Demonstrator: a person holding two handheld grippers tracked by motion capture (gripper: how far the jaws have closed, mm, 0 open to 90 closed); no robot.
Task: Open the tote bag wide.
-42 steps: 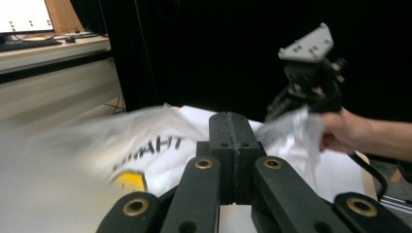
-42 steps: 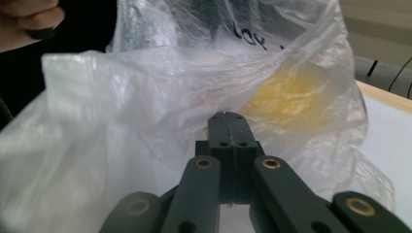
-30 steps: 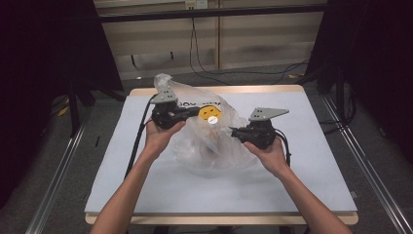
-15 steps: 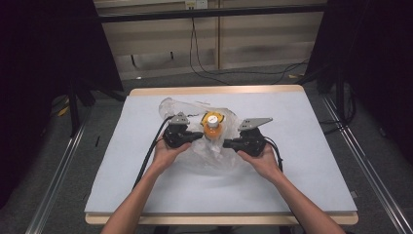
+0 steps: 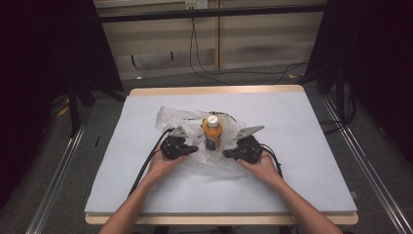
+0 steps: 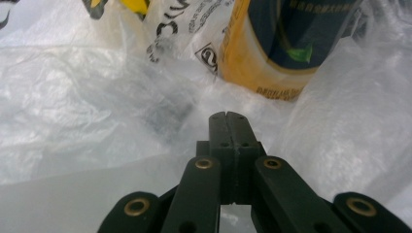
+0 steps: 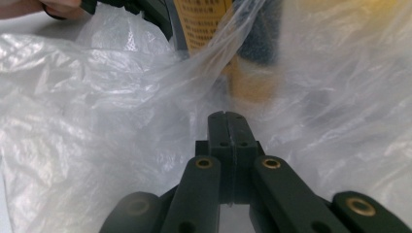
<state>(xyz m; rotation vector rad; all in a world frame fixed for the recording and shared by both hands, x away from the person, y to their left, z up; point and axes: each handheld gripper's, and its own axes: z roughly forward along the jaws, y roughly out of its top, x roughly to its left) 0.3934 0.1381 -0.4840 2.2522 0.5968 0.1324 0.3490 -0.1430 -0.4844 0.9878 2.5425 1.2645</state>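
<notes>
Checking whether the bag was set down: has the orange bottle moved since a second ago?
Yes. The orange bottle has come down toward the near edge of the table, inside the plastic bag.

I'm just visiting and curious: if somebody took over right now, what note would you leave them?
Left claw: shut, on the plastic bag, left of the bottle.
Right claw: shut, on the bag to the bottle's right.
Whether either pinches film, I cannot tell.
Bottle: orange, white cap, upright mid-table, the clear bag crumpled around its base.
Done: bag is down around the bottle.
Left: probably freeing the bottle from the bag.
</notes>
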